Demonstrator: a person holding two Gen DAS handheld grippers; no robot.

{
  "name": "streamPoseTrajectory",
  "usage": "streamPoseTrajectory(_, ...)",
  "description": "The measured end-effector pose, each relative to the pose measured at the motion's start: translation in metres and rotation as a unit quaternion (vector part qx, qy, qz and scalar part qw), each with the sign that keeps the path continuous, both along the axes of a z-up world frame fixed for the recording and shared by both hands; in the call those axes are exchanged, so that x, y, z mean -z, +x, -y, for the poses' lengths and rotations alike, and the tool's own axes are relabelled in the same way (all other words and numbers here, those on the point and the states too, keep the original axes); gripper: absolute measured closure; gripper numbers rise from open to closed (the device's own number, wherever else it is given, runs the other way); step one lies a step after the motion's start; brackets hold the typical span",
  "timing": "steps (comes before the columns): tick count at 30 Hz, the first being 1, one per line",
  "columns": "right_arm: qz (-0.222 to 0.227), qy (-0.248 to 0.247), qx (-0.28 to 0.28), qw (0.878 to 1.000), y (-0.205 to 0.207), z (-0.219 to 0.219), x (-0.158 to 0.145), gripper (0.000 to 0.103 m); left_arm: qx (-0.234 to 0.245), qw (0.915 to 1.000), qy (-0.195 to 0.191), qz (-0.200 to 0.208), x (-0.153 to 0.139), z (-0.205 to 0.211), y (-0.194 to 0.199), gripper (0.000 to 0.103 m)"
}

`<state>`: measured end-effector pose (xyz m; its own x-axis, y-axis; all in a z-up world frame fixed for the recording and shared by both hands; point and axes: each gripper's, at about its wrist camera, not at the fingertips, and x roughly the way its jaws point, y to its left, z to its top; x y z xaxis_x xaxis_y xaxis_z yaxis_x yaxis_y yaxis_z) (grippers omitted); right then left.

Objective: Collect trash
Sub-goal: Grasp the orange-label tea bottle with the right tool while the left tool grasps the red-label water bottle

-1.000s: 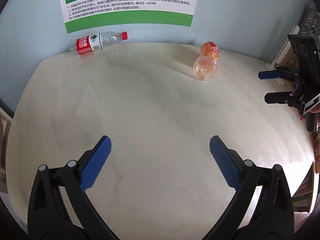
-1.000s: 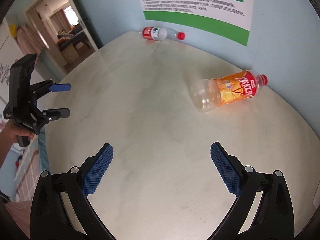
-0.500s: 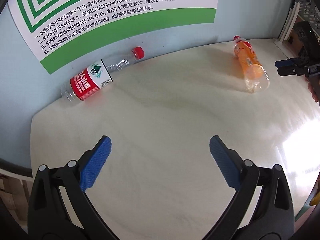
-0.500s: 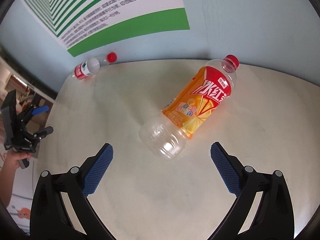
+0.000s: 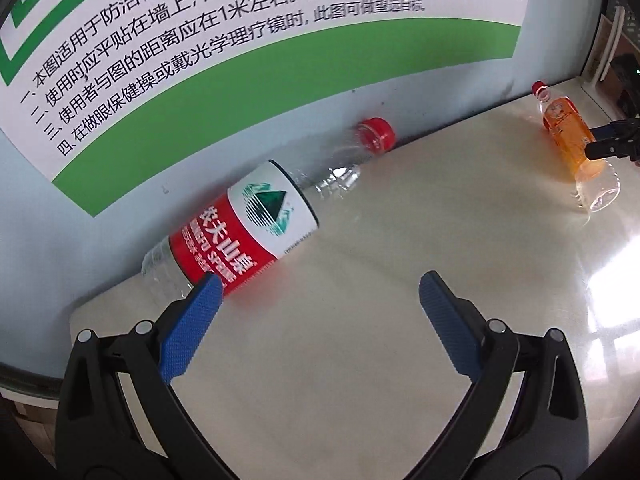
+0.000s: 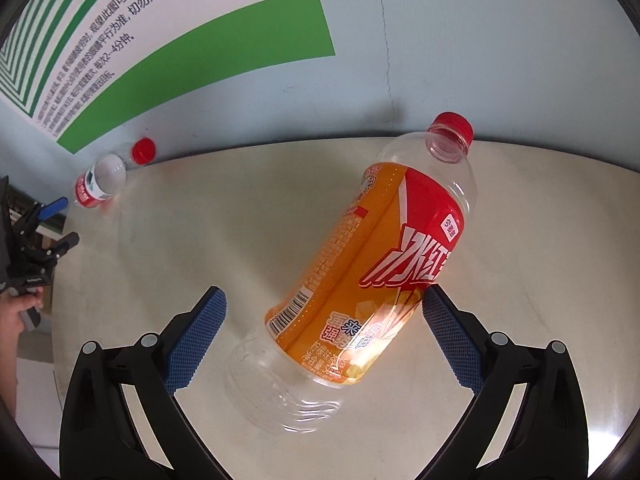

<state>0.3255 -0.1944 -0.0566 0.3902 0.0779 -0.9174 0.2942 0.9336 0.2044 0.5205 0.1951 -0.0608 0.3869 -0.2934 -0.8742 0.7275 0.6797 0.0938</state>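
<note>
Reaching step. My right gripper (image 6: 322,312) wide open, straddling orange bottle (image 6: 384,264); left gripper (image 5: 316,292) wide open beside water bottle (image 5: 244,232). Next: advance left, close both jaws.

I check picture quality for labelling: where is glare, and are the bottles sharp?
Left wrist view: strong glare on the table at right; water bottle sharp. Right wrist view: orange bottle sharp, a bright patch on its label; the poster bends from fisheye.

Both claws moved in — left claw (image 5: 316,288) nears water bottle (image 5: 244,232), right claw (image 6: 322,302) straddles orange bottle (image 6: 372,264).
</note>
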Motion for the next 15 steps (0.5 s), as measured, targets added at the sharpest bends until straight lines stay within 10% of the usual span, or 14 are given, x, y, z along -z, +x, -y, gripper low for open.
streamPoseTrajectory(15,-0.025,-0.003,-0.012,1.0,0.016,-0.015,0.028,0.006,0.075,0.9909,0.071,0.087,0.024,0.04,0.04,0.007)
